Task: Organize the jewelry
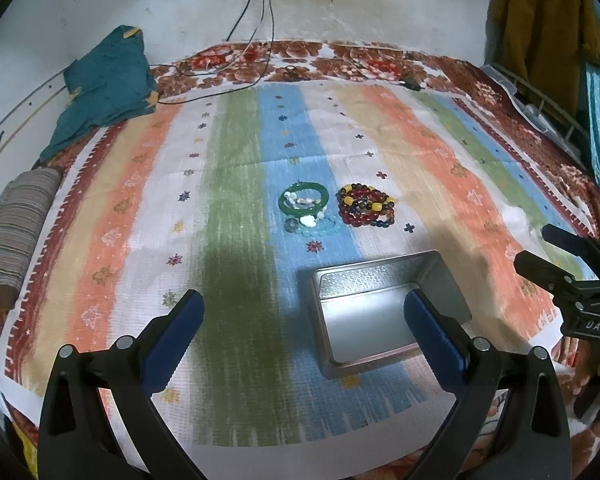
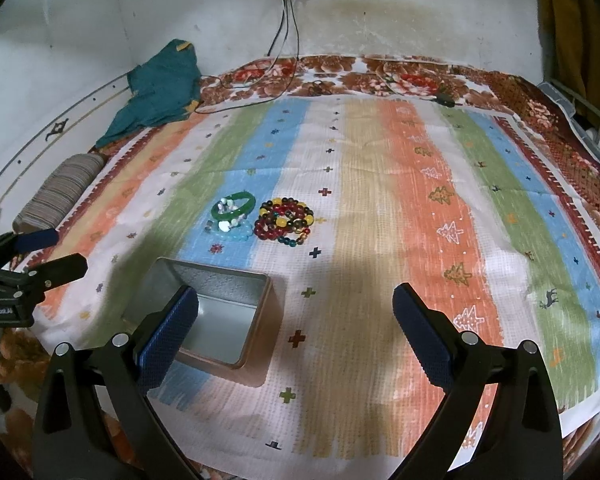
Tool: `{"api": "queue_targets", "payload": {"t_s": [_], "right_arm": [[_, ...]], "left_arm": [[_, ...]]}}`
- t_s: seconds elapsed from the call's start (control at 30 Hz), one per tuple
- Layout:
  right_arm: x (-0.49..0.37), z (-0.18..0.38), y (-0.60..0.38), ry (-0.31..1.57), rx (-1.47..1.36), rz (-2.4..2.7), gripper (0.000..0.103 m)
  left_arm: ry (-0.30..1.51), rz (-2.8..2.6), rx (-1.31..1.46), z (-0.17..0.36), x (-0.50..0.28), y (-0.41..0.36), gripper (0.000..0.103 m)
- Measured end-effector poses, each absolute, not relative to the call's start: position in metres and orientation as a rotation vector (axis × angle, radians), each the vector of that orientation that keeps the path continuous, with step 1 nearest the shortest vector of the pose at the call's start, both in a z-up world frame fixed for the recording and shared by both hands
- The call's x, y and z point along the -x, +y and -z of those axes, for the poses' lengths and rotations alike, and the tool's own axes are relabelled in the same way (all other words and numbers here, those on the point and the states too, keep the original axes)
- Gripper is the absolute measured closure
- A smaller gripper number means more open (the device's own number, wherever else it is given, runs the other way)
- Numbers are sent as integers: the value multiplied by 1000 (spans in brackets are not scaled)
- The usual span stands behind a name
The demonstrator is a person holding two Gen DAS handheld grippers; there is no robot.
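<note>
Well beyond both grippers' wide-spread, empty fingers (image 1: 180, 336), bead bracelets (image 1: 366, 205) and green bangle (image 1: 303, 201), past the tin (image 1: 384, 304).

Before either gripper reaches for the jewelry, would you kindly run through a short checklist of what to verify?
1. Left gripper open, holding nothing: ok.
2. Right gripper open, holding nothing: ok.
3. Metal tin lid off, nothing visible inside: ok.
4. Green bangle and beaded bracelets lie unobstructed on the cloth: ok.
5. Pieces separate enough to lift one at a time: cannot tell; they overlap.
</note>
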State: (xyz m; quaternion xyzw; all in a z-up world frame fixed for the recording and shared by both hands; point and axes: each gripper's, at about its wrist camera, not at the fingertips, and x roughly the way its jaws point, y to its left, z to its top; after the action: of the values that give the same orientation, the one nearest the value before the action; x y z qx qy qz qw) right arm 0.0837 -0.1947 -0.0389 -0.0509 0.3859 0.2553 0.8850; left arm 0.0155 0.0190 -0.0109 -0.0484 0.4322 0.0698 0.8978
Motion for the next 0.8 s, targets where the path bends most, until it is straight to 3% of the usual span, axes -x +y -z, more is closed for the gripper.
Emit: {"api": "queue_targets", "payload": {"t_s": [0.8], "right_arm": [[-133,47,-171,850,137,-487,4]], "left_arm": [[950,-247,98,18,-64,43,6]]}}
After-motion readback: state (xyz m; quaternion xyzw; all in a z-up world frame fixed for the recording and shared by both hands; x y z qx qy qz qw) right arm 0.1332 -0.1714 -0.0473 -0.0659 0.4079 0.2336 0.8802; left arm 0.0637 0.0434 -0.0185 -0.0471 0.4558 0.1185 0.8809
